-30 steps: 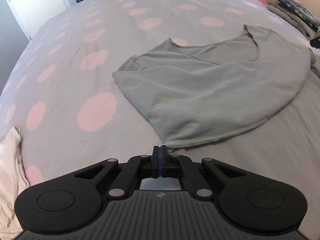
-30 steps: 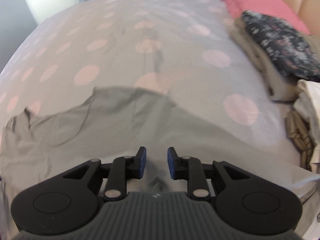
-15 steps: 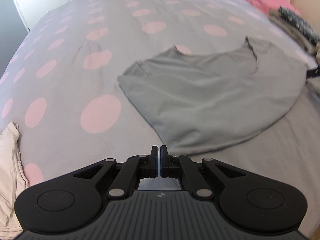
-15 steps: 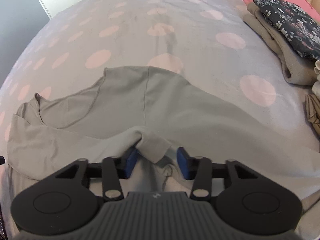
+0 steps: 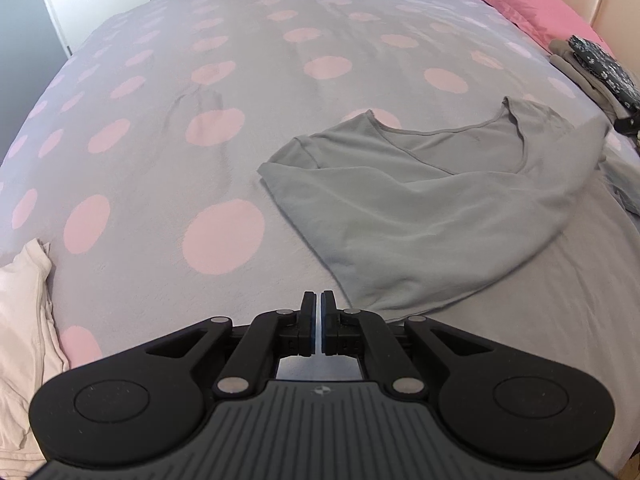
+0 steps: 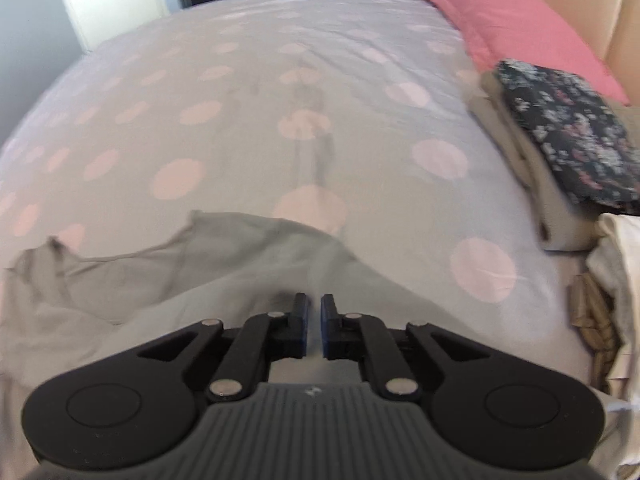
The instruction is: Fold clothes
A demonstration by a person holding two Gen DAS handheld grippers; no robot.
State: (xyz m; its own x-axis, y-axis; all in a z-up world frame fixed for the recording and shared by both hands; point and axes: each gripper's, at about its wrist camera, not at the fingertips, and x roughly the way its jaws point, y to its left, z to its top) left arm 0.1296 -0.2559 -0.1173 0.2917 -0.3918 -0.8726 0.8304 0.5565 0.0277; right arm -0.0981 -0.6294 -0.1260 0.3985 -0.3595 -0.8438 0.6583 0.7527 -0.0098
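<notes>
A grey T-shirt (image 5: pixel 420 200) lies partly folded on the polka-dot bedspread (image 5: pixel 200 128), neckline toward the far side. My left gripper (image 5: pixel 317 308) is shut and empty, just left of the shirt's near hem corner. In the right wrist view the same shirt (image 6: pixel 224 276) spreads under and left of my right gripper (image 6: pixel 314 312). Its jaws are nearly closed with a narrow gap. The view is blurred, and I cannot tell whether cloth is pinched between them.
A folded stack with a dark floral garment (image 6: pixel 568 136) sits at the right by a pink pillow (image 6: pixel 516 24). Crumpled light clothes (image 6: pixel 612 280) lie at the right edge. A pale pink garment (image 5: pixel 20 320) lies at the near left.
My right gripper's jaws have closed from wide open around a shirt fold to nearly shut, and it has shifted. My left gripper has drawn back to the left, off the hem corner.
</notes>
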